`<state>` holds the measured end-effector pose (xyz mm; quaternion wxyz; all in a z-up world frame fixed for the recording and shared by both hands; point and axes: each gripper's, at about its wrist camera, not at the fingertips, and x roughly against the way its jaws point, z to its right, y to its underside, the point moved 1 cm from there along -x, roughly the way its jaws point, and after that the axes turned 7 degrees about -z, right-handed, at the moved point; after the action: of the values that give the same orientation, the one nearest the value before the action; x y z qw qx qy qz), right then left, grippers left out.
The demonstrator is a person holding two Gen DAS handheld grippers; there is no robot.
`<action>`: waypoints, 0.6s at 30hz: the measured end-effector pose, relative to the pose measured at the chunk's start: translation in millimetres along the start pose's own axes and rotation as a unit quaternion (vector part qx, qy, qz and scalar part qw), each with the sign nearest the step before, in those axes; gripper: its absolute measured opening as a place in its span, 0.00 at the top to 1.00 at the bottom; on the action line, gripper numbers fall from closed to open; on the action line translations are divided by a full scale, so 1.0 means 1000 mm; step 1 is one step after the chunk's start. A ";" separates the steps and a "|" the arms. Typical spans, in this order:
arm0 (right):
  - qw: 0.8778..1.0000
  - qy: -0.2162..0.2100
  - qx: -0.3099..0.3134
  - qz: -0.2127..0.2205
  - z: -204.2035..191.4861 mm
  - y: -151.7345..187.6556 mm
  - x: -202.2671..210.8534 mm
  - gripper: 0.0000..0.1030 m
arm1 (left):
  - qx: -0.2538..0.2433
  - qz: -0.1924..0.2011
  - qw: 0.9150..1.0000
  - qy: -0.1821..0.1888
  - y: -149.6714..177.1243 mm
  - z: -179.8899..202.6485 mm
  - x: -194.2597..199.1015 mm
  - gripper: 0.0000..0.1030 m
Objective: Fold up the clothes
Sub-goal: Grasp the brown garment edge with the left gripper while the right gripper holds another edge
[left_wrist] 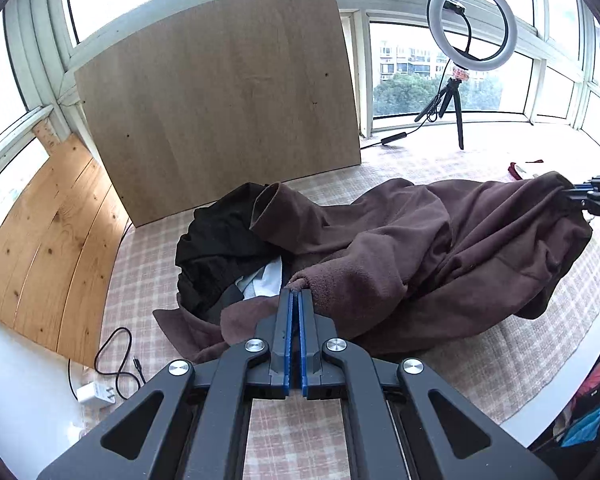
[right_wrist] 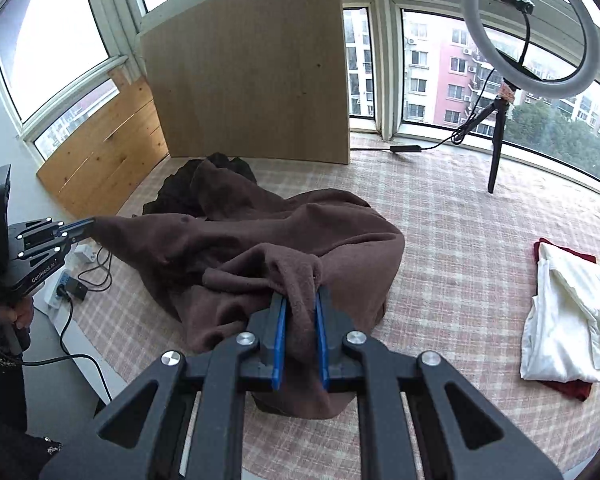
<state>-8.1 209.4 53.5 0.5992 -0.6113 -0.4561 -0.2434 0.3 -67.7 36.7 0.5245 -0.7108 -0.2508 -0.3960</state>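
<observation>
The brown fleece garment (right_wrist: 260,248) hangs crumpled at frame centre over the checked surface (right_wrist: 460,208), stretched between both grippers. The left gripper (left_wrist: 296,292) has its jaws together on a thin edge; the right gripper (right_wrist: 300,308) is clamped on a thick bunch. That thin edge could slip under tension. No containers are visible.

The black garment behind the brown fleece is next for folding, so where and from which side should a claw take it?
Judging by its pose, grip the black garment at its exposed left edge, coming from the left; the brown fleece drapes over its right side.
</observation>
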 end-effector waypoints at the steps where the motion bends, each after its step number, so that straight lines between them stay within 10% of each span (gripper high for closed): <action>1: 1.000 -0.001 0.007 -0.001 -0.001 0.001 -0.006 0.88 | 0.003 0.002 1.000 -0.006 0.002 0.002 0.003 0.98; 11: 0.994 -0.077 0.037 -0.062 0.002 0.042 -0.021 0.87 | 0.019 -0.027 0.998 -0.054 0.029 -0.019 0.015 0.93; 18: 0.991 -0.047 -0.036 -0.124 0.043 0.085 -0.047 0.61 | -0.083 -0.037 0.996 -0.020 -0.031 0.037 -0.047 0.40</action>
<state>31.3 249.5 -36.4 0.5195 -0.5825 -0.5468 -0.3029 -38.4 -19.8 10.0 0.4437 -0.7496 -0.2539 -0.4204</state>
